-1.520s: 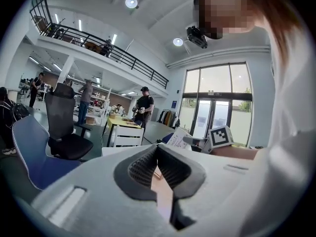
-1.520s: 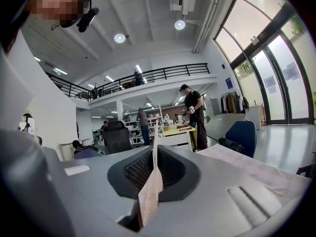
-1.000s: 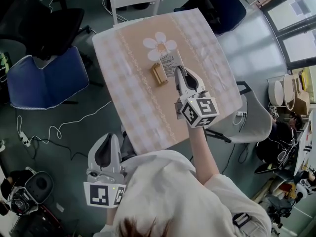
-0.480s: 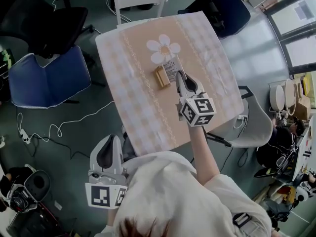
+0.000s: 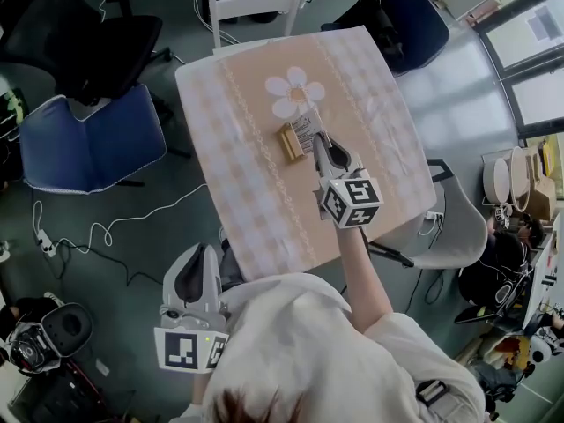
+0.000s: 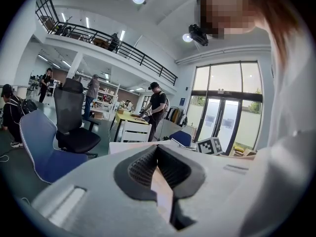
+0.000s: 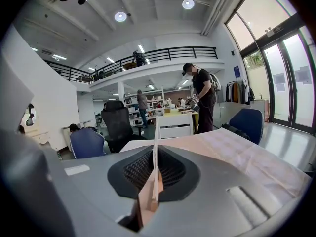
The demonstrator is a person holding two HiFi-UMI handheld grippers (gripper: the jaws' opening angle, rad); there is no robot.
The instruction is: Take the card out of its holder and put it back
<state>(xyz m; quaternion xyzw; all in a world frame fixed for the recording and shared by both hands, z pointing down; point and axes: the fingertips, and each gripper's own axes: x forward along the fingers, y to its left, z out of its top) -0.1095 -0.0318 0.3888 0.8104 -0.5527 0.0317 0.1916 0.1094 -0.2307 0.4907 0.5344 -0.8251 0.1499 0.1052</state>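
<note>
Your right gripper (image 5: 319, 139) reaches forward, tipped slightly down, clamped on the card (image 5: 304, 123); the wooden holder (image 5: 287, 141) lies just to its left. Your left gripper (image 5: 196, 267), jaws together, hangs short of the checked surface (image 5: 247, 192).

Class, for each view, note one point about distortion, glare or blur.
Head view: evenly lit, table sharp, room bowed at the edges. Left gripper view: fisheye circle, dark corners, windows bright. Right gripper view: fisheye, ceiling lamps flare, card sharp.

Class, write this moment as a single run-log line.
right gripper: shut on card | card: at wooden holder, seating unclear | left gripper: shut, empty, off table
</note>
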